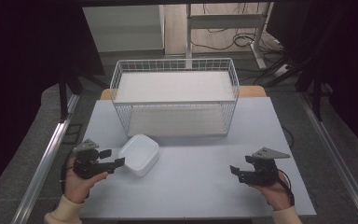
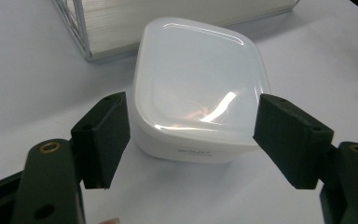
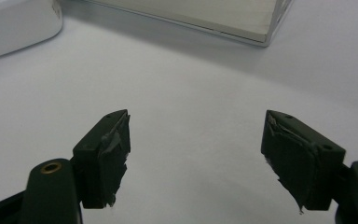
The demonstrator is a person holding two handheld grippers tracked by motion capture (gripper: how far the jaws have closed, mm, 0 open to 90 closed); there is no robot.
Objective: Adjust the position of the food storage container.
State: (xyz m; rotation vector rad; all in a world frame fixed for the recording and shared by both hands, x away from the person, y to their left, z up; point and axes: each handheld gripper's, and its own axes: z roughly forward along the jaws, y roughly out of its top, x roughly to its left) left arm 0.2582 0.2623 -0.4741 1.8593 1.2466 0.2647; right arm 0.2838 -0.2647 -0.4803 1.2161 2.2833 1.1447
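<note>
A white lidded plastic box sits on the pale table, in front of the wire rack. My left gripper is open and points at the box from its left; in the left gripper view the box lies just beyond and partly between the jaw tips, with no contact visible. My right gripper is open over bare table at the right, far from the box, nothing between its jaws. In the right gripper view the box's corner shows at the top left.
A white wire two-shelf rack stands at the back middle of the table. The rack's lower edge lies ahead of the right gripper. Metal rails run along both sides of the table; cables lie on the floor behind.
</note>
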